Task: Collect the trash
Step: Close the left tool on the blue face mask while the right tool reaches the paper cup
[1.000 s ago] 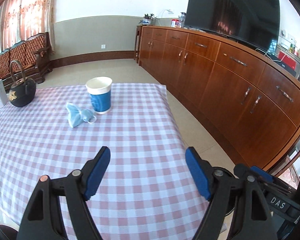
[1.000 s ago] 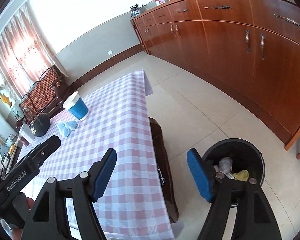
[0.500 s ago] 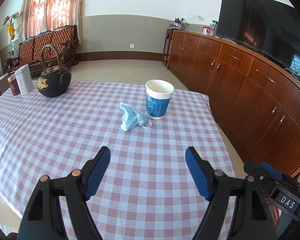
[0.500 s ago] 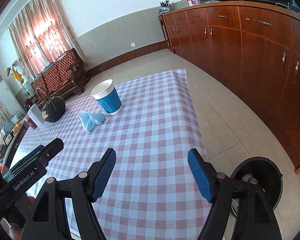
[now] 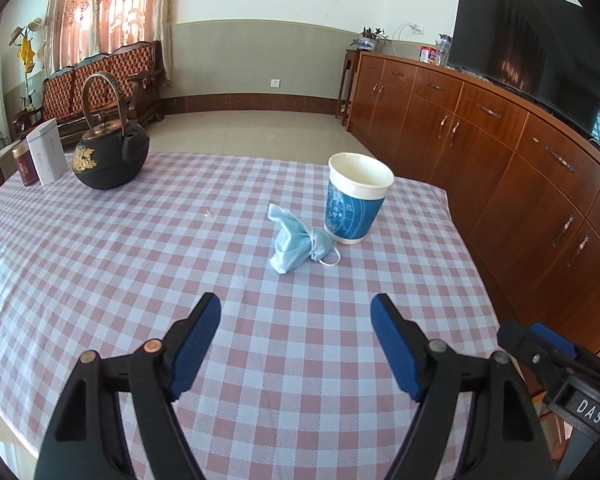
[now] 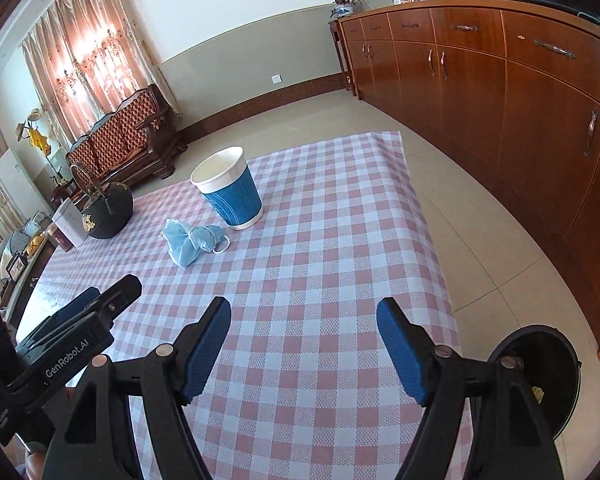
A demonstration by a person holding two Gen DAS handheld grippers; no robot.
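Note:
A crumpled light-blue face mask (image 5: 296,240) (image 6: 192,240) lies on the checked tablecloth (image 5: 140,264) (image 6: 320,240), just left of an upright blue-and-white paper cup (image 5: 356,200) (image 6: 230,188). My left gripper (image 5: 296,320) hangs open above the cloth, short of the mask, nothing between its blue pads. My right gripper (image 6: 304,320) is also open and empty over the cloth's near part, with mask and cup ahead to its left. A black trash bin (image 6: 548,364) with litter inside stands on the floor at the lower right.
A black iron kettle (image 5: 108,156) (image 6: 106,208), a white box (image 5: 47,152) and a dark red tin (image 5: 22,164) stand at the table's far left. A long wooden cabinet (image 5: 500,148) (image 6: 500,92) with a TV (image 5: 520,48) runs along the right. A wooden sofa (image 5: 100,80) stands behind.
Both views have swung left and forward over the table; the mask and cup now sit closer and more central. The bin has slid toward the right wrist view's lower right edge. Both grippers stayed open.

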